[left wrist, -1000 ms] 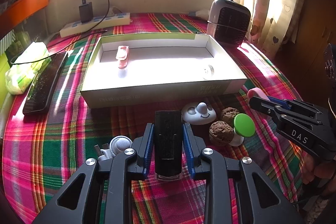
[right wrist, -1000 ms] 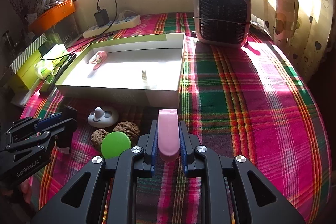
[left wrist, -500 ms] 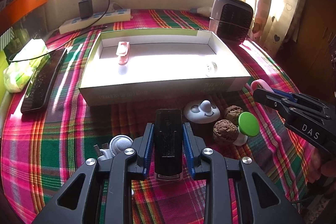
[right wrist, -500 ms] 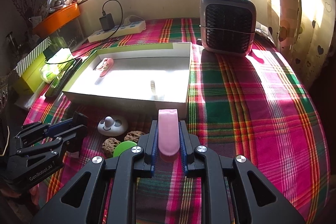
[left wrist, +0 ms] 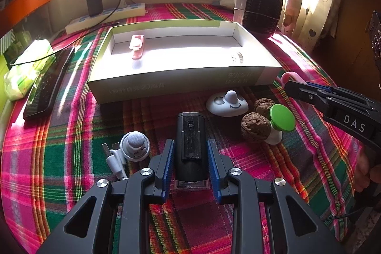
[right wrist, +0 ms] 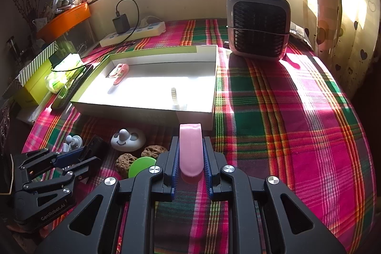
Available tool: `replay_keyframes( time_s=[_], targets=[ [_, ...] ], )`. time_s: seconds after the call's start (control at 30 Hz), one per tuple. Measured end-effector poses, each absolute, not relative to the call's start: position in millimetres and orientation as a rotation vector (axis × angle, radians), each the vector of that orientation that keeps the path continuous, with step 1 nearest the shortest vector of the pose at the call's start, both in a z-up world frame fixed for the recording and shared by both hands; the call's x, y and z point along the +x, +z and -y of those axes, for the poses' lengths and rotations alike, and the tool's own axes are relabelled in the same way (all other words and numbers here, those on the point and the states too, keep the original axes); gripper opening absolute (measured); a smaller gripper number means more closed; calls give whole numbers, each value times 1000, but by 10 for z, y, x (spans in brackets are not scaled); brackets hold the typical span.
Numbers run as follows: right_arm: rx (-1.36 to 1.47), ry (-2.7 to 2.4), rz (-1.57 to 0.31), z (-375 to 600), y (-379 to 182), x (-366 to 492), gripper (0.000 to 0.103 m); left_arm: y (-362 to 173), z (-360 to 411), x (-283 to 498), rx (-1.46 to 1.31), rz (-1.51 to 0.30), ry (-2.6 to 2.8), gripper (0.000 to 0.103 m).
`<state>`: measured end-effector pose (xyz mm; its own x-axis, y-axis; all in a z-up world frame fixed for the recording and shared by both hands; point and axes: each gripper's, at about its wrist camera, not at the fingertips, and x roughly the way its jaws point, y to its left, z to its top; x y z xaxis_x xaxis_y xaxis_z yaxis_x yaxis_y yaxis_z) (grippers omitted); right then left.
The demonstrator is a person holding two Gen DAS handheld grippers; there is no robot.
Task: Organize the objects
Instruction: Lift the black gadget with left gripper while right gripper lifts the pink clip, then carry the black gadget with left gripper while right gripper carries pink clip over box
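Both claws loaded: left gripper clamps my black device, right gripper clamps a pink piece.
Only my left view, lower left, shows the white cable; both show the box mid-frame.

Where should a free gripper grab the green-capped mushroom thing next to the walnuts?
Probably by the white stem under the green-capped mushroom, or across the cap's rim. It tilts toward the camera, with the nearer walnut tight against its left, so come from the right or from above. Both grippers are busy: the left gripper holds the black device, the right gripper the pink piece.
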<state>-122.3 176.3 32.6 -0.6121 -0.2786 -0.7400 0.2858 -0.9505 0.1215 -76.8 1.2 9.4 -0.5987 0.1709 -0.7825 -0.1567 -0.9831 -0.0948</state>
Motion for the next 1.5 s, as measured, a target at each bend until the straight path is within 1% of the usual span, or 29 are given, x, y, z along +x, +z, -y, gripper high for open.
replay_keyframes(
  time_s=[0.17,0.4,0.8,1.27,1.5],
  targets=[
    [1176,-2565,-17,-1742,322,-1204,19,94,-26,-755,-1294,8,2667,25],
    [1172,-2565,-21,-1730,347,-1198,19,124,-1,-749,-1294,36,2663,25],
    [1148,-2545,-43,-1643,476,-1249,19,372,57,-824,-1241,64,2674,25],
    [1125,-2523,-53,-1548,650,-1565,19,562,117,-1230,-1210,79,2680,25],
    [1132,-2539,-97,-1477,672,-1846,19,616,137,-1552,-1196,76,2689,25]
  ],
)
